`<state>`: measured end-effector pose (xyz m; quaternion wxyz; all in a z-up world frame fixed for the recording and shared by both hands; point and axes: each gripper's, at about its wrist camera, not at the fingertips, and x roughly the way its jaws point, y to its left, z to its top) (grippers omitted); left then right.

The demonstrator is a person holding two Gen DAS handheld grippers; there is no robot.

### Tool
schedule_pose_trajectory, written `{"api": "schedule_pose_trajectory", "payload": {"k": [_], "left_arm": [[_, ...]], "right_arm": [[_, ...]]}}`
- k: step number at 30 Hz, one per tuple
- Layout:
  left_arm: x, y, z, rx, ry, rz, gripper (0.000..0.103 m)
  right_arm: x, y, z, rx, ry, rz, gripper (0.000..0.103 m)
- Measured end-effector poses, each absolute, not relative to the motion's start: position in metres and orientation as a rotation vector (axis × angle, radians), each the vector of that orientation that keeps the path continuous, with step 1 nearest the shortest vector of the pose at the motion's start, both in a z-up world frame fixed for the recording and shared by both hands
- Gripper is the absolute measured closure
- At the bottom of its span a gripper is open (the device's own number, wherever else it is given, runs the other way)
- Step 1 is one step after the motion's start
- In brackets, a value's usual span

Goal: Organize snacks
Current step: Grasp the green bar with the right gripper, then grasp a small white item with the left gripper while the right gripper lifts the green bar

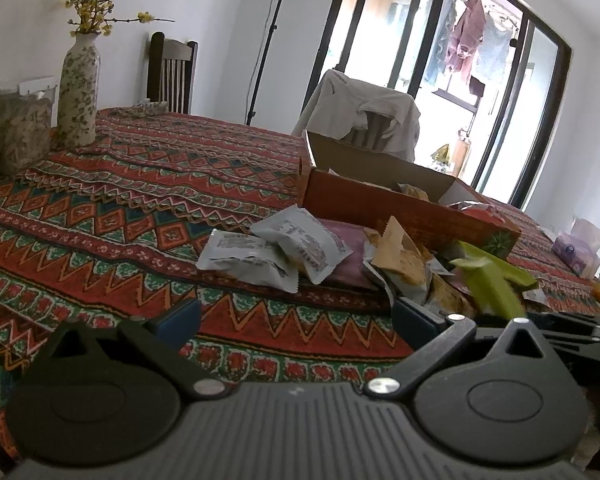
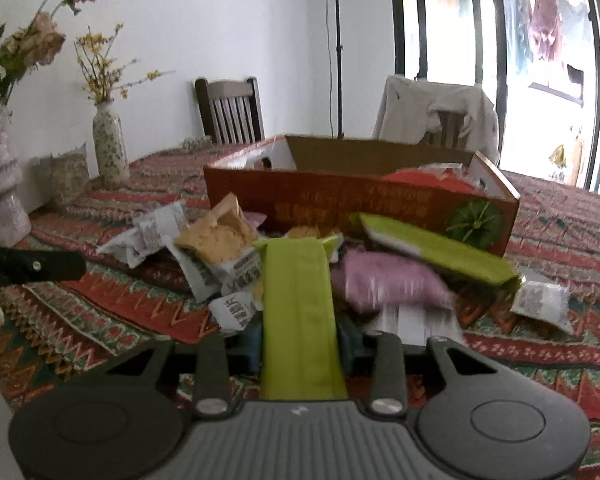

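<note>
Box (image 2: pixel 340 196) holds a few packets already; most snacks still lie heaped on the tablecloth (image 1: pixel 140 200) in front of it, so plenty left. Right gripper (image 2: pixel 300 344) is clamped on a green bar (image 2: pixel 298 312), long axis running straight away from the fingers toward the box. Left gripper (image 1: pixel 296 316) spread wide, empty, hovering beside the white packets (image 1: pixel 276 248).

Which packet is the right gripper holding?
Start at the red cardboard box on the patterned tablecloth; snacks lie piled before it. The right gripper is shut on a long green packet pointing toward the box. A second green packet lies crosswise, untouched, near the box's green emblem.
</note>
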<state>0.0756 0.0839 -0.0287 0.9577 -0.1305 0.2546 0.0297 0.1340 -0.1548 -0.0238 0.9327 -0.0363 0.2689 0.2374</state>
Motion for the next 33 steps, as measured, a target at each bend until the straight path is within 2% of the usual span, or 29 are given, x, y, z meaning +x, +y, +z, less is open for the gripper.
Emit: {"api": "schedule_pose_trajectory", "payload": {"k": [9,21,27,30,32,33], "left_arm": [[0.102,0.091,-0.025,-0.215,0.539,0.107,0.0],[0.182,0.102,-0.042,-0.055,0.73,0.163,0.0],[0.199,0.106,-0.043,-0.074,0.736,0.163,0.0],[0.203,0.106,-0.045,-0.097,0.745,0.158,0.008],[0.204,0.107,-0.046,-0.12,0.737,0.14,0.02],[0.202,0.106,-0.045,-0.115,0.727,0.138,0.035]], "right_arm": [[0.14,-0.177,-0.007,-0.029,0.464,0.407,0.068],[0.16,-0.213,-0.003,0.028,0.436,0.276,0.068],[0.164,-0.218,-0.007,0.037,0.442,0.257,0.068],[0.167,-0.216,-0.008,0.04,0.446,0.256,0.068],[0.168,-0.216,-0.009,0.04,0.448,0.256,0.068],[0.168,-0.216,-0.009,0.04,0.45,0.257,0.068]]}}
